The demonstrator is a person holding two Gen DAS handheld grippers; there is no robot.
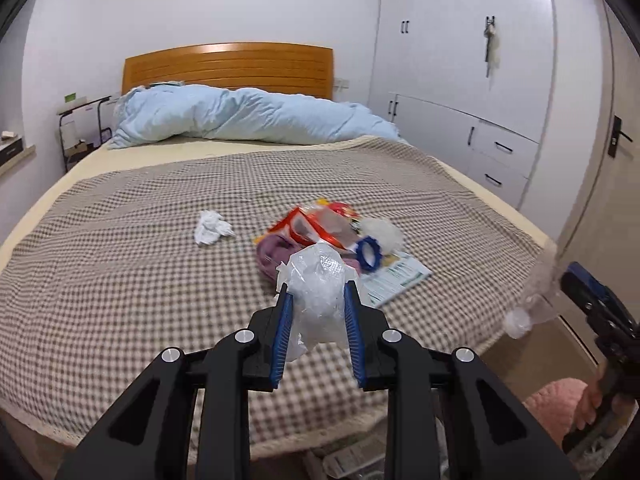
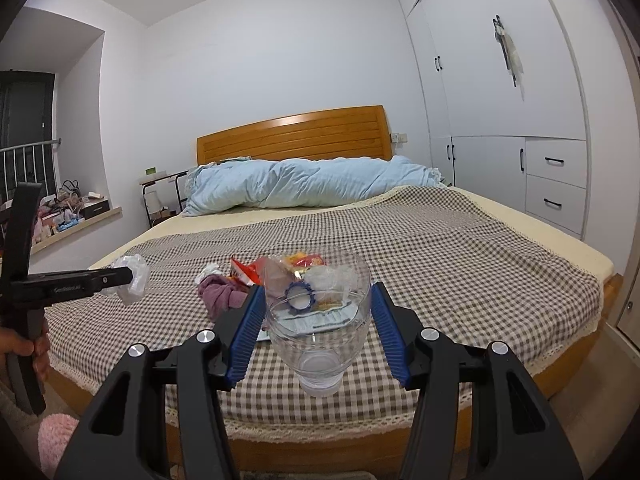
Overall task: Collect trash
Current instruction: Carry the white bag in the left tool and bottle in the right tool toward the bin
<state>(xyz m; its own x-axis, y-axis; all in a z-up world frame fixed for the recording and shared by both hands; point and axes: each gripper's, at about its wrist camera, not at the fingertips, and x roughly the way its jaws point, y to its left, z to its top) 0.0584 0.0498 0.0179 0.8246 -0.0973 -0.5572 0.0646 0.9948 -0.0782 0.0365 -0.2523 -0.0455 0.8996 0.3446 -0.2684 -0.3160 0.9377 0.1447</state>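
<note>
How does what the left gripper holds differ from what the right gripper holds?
The left gripper is shut on a crumpled plastic wrap, soft, cloudy and shapeless; the right gripper is shut on a clear plastic bottle, rigid and see-through. The wrap bulges above its fingers, while the bottle hangs neck-down below its fingers. The right jaws stand wider apart than the left. Both are light plastic trash, held off the bed.
</note>
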